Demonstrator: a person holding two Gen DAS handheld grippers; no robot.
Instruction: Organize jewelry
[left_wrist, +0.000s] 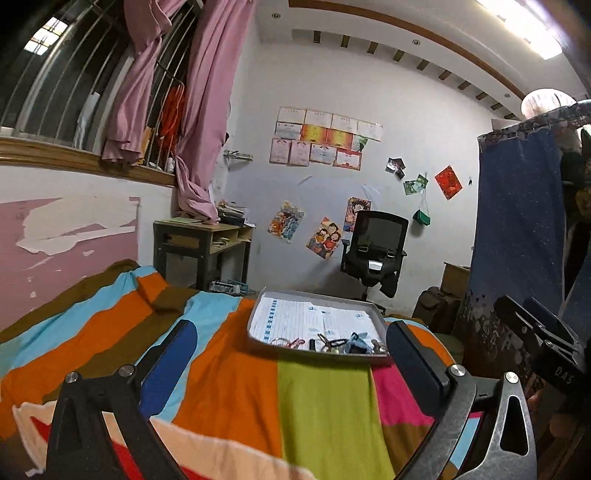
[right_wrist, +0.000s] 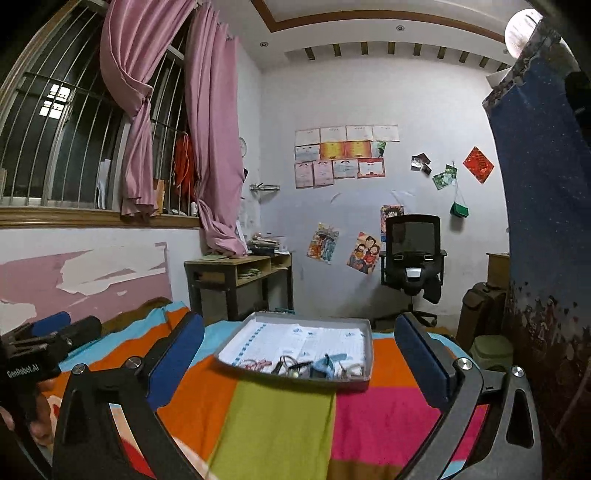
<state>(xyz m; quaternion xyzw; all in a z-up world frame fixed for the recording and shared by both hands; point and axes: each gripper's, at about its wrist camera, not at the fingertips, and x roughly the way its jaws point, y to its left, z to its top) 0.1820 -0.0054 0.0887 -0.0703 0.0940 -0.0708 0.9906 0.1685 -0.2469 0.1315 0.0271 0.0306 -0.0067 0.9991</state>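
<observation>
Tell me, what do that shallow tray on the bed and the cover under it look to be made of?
The tray looks like thin grey cardboard or plastic, matte, with low straight walls; which one is unclear. A printed paper sheet lines it. The bedcover is woven cloth in bright colour blocks; its soft folds and wrinkles show that.

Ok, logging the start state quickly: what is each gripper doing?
Left gripper: open, holding nothing.
Right gripper: open, holding nothing.

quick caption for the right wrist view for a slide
Open right gripper faces a grey tray of jewelry on a striped bedspread.
</observation>
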